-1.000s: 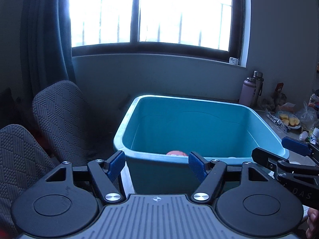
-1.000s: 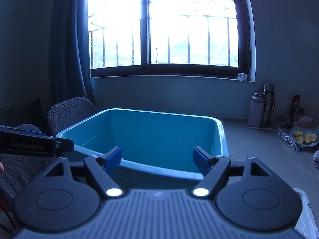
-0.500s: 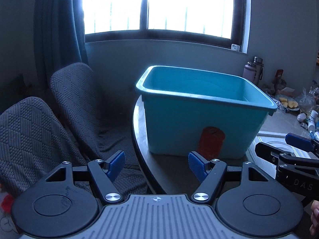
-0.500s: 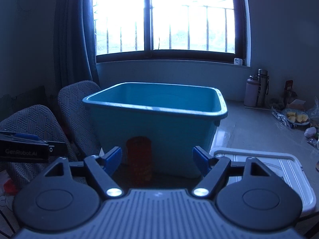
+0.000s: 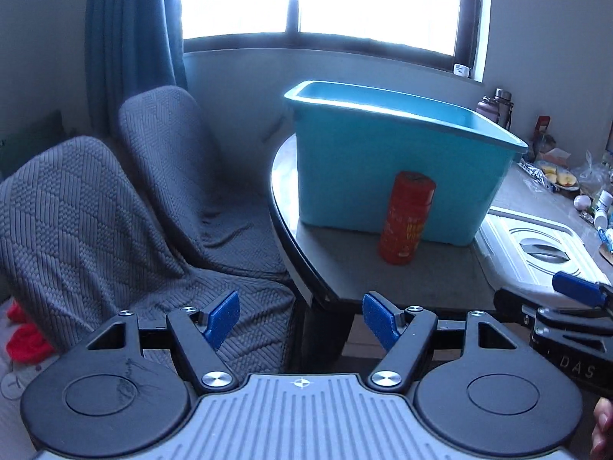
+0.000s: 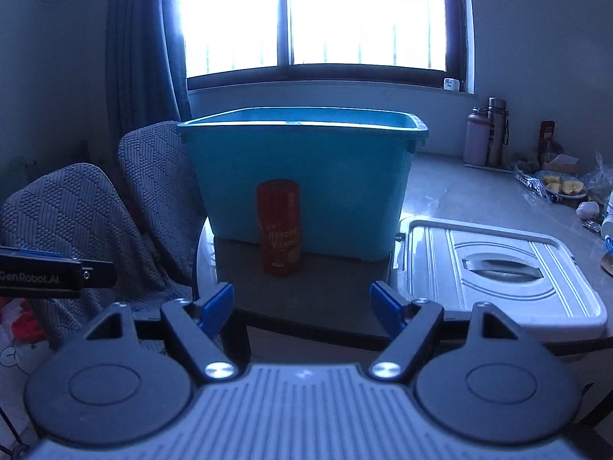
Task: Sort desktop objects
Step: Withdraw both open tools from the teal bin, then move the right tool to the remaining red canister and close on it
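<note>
The red canister (image 6: pixel 278 227) is standing upright on the dark table (image 6: pixel 325 291), right against the near wall of the teal bin (image 6: pixel 302 176), which is serving as the landmark here. The white lid (image 6: pixel 498 268) is lying flat on the table just to the right of the bin, and two grey-covered chairs (image 5: pixel 115 207) are sitting to its left, off the table's edge. The left gripper (image 5: pixel 300 320) and the right gripper (image 6: pixel 302 308) are both hovering short of the canister, well in front of the bin, each with its blue-padded fingers spread wide and gripping nothing.
</note>
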